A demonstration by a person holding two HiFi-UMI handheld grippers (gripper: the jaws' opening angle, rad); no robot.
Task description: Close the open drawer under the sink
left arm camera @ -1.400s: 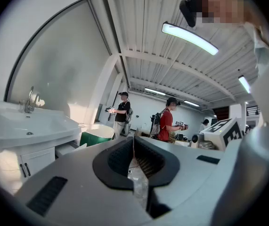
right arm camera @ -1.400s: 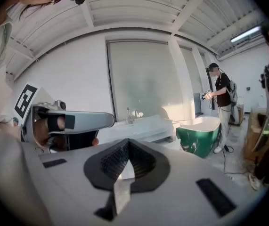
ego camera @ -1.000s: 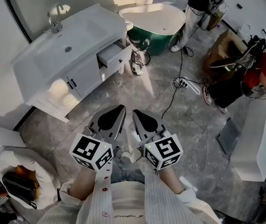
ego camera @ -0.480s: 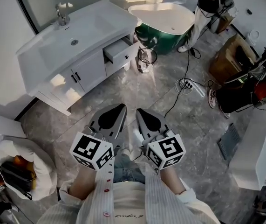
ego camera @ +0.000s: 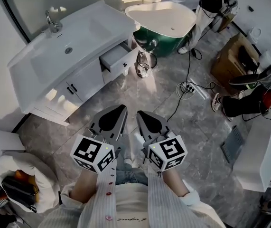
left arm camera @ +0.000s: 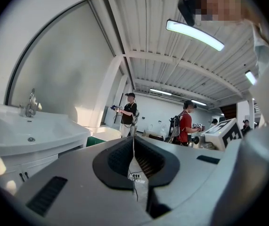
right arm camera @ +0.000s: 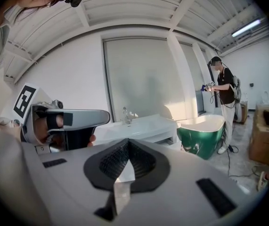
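Both tongs ride low and close to the person's body, side by side over the grey marble floor (ego camera: pixel 149 91). The left tongs (ego camera: pixel 121 112) are clenched on nothing, with only floor showing in the gap behind the meeting tips. The right tongs (ego camera: pixel 141 116) are likewise pinched together and empty.

Over the last second the tongs keep their place in the head view while the room slides around them. The white sink (ego camera: pixel 85 30) and its cabinet (ego camera: pixel 85 77) drift right and then back toward the upper left. This suggests the head is turning to find the target rather than closing on it.

The drawer (ego camera: pixel 117 61) is no further in than before. It stands pulled out of the cabinet front at the end nearest the green bathtub (ego camera: pixel 163 41), just under the sink's edge and just beside a wire bin (ego camera: pixel 144 61) on the floor. The drawer lies well apart from either pair of tongs, so the task looks barely begun — approach first, push after.

The drawer front's long axis runs along the cabinet face, from lower left to upper right in the head view. Its open end points out toward the lower right, onto the floor. Closing it would likely mean a push the opposite way — up and left, square into the cabinet.
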